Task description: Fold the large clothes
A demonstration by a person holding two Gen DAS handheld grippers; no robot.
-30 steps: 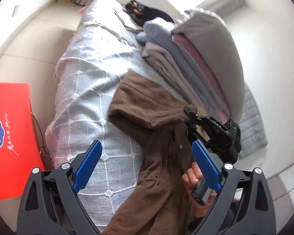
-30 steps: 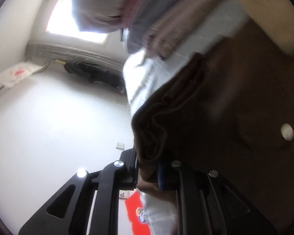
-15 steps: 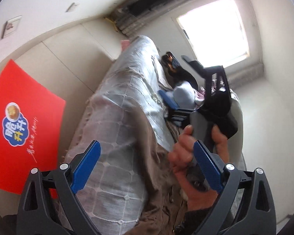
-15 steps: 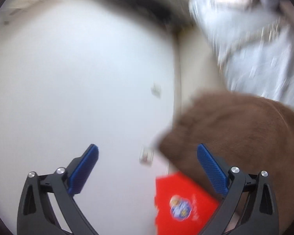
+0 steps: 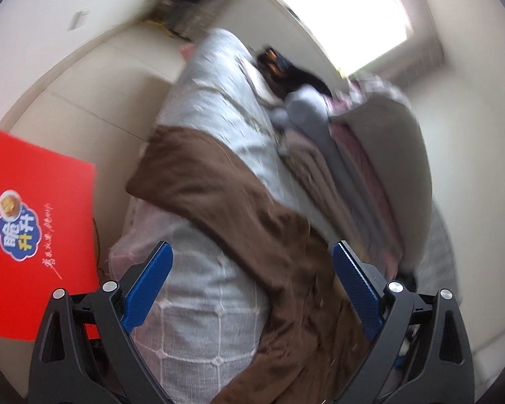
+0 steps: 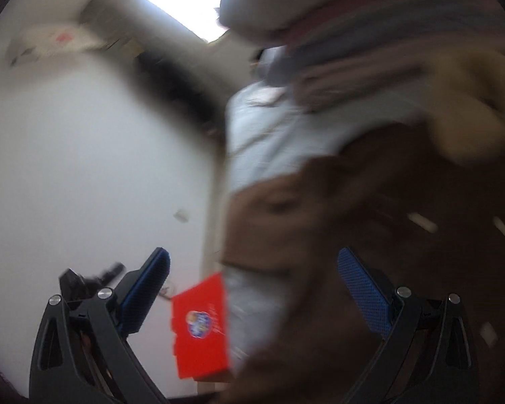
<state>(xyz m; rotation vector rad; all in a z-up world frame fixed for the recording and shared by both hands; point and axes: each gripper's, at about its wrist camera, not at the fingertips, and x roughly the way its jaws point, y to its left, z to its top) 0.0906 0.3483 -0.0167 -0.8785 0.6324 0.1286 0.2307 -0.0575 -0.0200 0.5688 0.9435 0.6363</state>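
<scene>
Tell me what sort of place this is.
Probably a home bedroom or living room: a brown garment lies on a cloth-covered surface beside a stack of folded clothes, below a window.

A bright rectangular window (image 5: 348, 13) glares above the grey checked-cloth sofa (image 5: 219, 107). Beige tiled floor (image 5: 84, 107) lies left of the sofa. A flat red cardboard box (image 5: 33, 229) stands there.

Bare cover lying open on the near left, clothing crowding the right

The brown garment (image 5: 252, 235) is sprawling diagonally across the grey checked cover (image 5: 202, 320), leaving bare cover showing between the spread blue pads of the left claw (image 5: 250, 289). A stack of folded clothes (image 5: 370, 168) is walling off the right edge, and a red box (image 5: 33, 235) is standing at the left side. The right claw (image 6: 252, 293) is gaping with nothing between its pads, though blur is hiding the detail.
</scene>
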